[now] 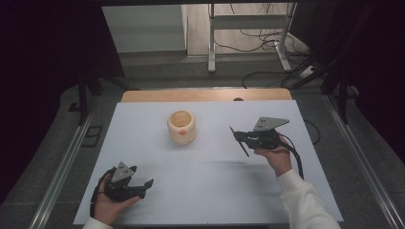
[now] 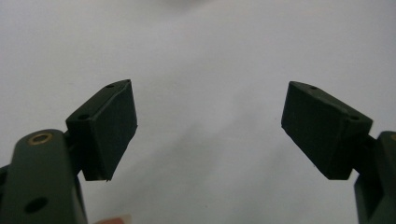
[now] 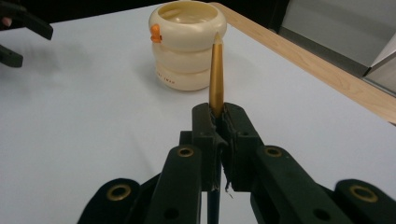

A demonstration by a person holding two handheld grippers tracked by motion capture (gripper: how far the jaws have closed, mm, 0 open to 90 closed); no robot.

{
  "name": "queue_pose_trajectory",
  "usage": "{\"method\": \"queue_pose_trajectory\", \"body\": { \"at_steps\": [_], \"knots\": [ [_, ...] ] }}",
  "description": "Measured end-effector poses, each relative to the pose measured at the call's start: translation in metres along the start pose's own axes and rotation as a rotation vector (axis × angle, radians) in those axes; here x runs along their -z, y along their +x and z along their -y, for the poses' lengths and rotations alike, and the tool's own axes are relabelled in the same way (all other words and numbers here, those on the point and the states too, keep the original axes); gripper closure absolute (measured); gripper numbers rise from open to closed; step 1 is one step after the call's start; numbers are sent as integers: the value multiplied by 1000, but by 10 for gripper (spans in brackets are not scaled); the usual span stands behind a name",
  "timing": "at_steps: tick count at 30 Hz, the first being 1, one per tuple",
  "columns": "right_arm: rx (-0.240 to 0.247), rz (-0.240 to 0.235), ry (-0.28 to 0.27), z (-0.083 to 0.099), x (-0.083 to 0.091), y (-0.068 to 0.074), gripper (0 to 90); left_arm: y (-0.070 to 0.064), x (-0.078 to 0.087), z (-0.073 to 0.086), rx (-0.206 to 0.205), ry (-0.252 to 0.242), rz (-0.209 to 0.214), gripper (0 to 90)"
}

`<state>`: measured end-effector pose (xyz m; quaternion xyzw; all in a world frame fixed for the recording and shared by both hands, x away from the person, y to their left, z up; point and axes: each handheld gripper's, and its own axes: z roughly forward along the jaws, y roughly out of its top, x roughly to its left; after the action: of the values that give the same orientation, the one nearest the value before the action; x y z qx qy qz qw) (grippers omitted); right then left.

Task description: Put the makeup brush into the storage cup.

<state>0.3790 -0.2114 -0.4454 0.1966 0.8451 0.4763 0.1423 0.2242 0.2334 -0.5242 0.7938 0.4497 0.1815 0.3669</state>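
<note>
Spreading across most of the high view, the white table [image 1: 205,191] carries everything in play, its wooden edge [image 1: 205,95] running along the far side and grey floor [image 1: 57,157] showing to either flank. I work from the near side, my forearms coming in from below, the right one in a white sleeve [image 1: 305,202].

A cream cup [image 1: 182,127] stands upright a little beyond the table's middle, built like stacked rings with a small orange tab at its rim. In the right gripper view the cup [image 3: 187,44] sits straight ahead of my jaws, open mouth up, with the orange tab on its left side.

My right gripper [image 1: 240,137] is held over the right half of the table, well apart from the cup, pointing toward it. Its jaws are closed tight on a pencil [image 1: 239,141], which in the high view slants across them as a thin dark stick. In the right gripper view the pencil [image 3: 216,74] rises gold from between the clamped jaws, its tip lining up with the cup's right edge but not touching it.

My left gripper [image 1: 141,180] rests low near the front left corner of the table, far from the cup. Its jaws stand wide apart with nothing between them; in the left gripper view the left gripper [image 2: 209,130] frames only bare white tabletop.
</note>
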Motion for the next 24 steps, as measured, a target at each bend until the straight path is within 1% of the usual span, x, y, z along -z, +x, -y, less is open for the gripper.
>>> {"method": "queue_pose_trajectory", "body": {
  "at_steps": [1, 3, 4, 6, 7, 17, 19, 21, 24],
  "knots": [
    [-6, 0, -3, 0, 0, 0, 845, 0, 0, 0, 0, 2, -2, 188],
    [-41, 2, -13, 2, 1, 0, 845, 0, 0, 0, 0, 0, -1, 188],
    [-41, 2, -13, 2, 1, 0, 845, 0, 0, 0, 0, 0, -1, 188],
    [-69, 2, -17, 4, 1, -1, 845, 0, 0, 0, -2, 0, 0, 188],
    [-75, 3, -18, 4, 1, -1, 845, 0, 0, 0, -2, 1, 0, 188],
    [-103, 11, -10, 8, 1, 1, 844, 0, 2, 0, -3, 0, -1, 188],
    [-131, 8, -8, 8, 2, 2, 845, 0, 2, -1, -5, -1, 0, 188],
    [-147, 12, -11, 9, 3, 3, 845, 0, 2, -1, -7, -1, 0, 188],
    [-186, 26, -17, 11, 3, 5, 844, -1, 3, -1, -9, -4, 1, 188]
  ]
}}
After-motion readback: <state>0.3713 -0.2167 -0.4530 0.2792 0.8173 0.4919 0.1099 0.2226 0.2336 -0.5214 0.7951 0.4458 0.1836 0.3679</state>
